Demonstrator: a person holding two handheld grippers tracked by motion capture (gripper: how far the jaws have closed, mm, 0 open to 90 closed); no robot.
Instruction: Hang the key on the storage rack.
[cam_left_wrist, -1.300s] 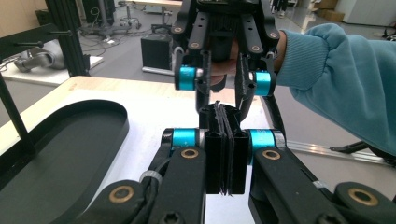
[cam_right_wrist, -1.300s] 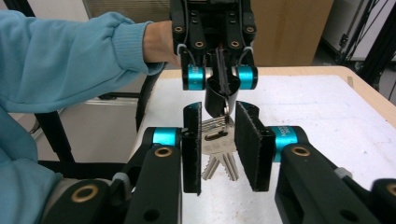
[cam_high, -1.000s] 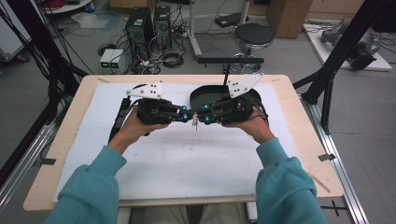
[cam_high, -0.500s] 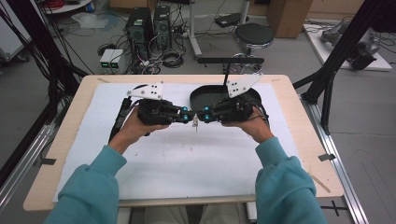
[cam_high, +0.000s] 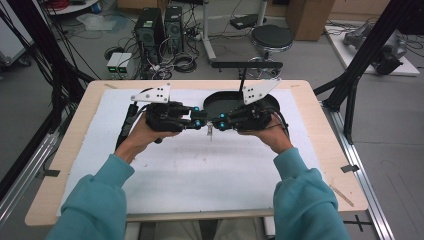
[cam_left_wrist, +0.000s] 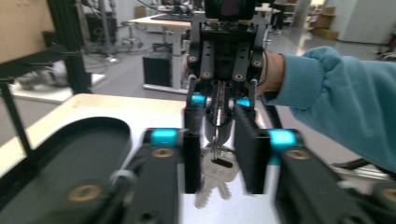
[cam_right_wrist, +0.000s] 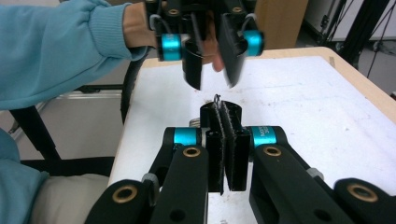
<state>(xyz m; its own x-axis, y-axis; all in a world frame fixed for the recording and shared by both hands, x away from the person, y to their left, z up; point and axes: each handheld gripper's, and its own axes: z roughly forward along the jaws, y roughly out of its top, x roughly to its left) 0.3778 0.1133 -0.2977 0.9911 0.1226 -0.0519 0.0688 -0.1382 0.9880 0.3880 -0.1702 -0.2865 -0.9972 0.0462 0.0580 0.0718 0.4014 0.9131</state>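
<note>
Keys (cam_left_wrist: 215, 173) on a small wire ring (cam_right_wrist: 217, 99), hung at mid-desk above the white mat (cam_high: 200, 170), just at 6 o'clock from the meeting point of the two claws in the high view (cam_high: 210, 131). Pinched at the ring by the right claw (cam_right_wrist: 223, 114), pads pressed flat together with only the top loop of wire poking out at 12 o'clock beyond the tips. Seen from the left gripper view as a black fob and silver key heads dangling directly under those clamped tips. Flanked by the left claw (cam_left_wrist: 218, 156), jaws spread and just lately opening, one black pad at 9 o'clock of the bunch and one at 3 o'clock, neither pressing on metal. Faced tip to tip, left claw (cam_high: 199, 121) and right claw (cam_high: 220, 123) nearly level with each other over the desk (cam_high: 70, 150). Backed by a black oval tray (cam_high: 220, 102) at 12 o'clock from the keys, resting on the mat near the far edge. Gripped by teal-sleeved arms, left hand (cam_high: 142, 135) and right hand (cam_high: 267, 137), both entering from 6 o'clock.
</note>
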